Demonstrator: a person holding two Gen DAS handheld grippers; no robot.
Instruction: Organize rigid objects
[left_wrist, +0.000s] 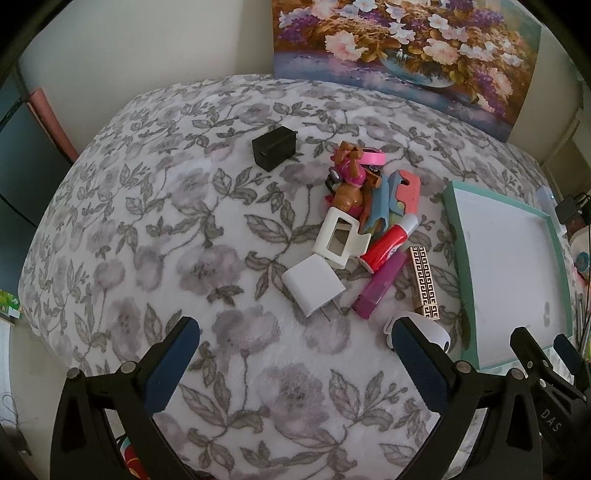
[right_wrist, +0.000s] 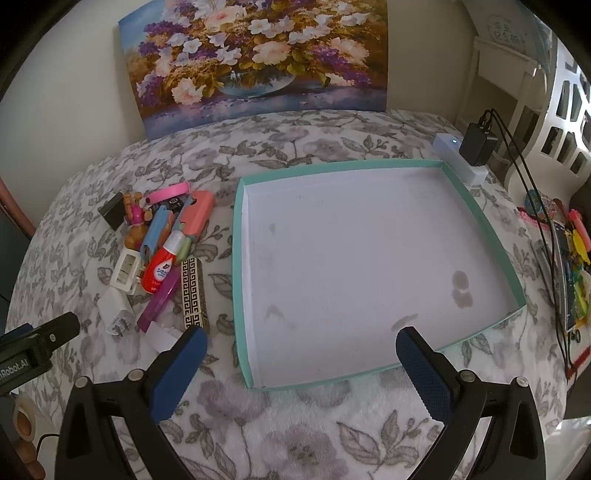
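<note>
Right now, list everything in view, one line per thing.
Shallow teal-rimmed cardboard tray: 1, white inside, nothing in it, right of the pile.
Black cube charger: 1, apart, behind the pile.
White plug adapter: 1, pile's near edge.
White plastic hair claw: 1, mid-pile.
Red-and-white tube: 1, mid-pile.
Magenta stick: 1, beside the tube.
Gold Greek-key box: 1, nearest the tray.
Brown toy puppy: 1, pile's far end.
Flower painting: 1, against the wall.
Left gripper: open.
Right gripper: open.
</note>
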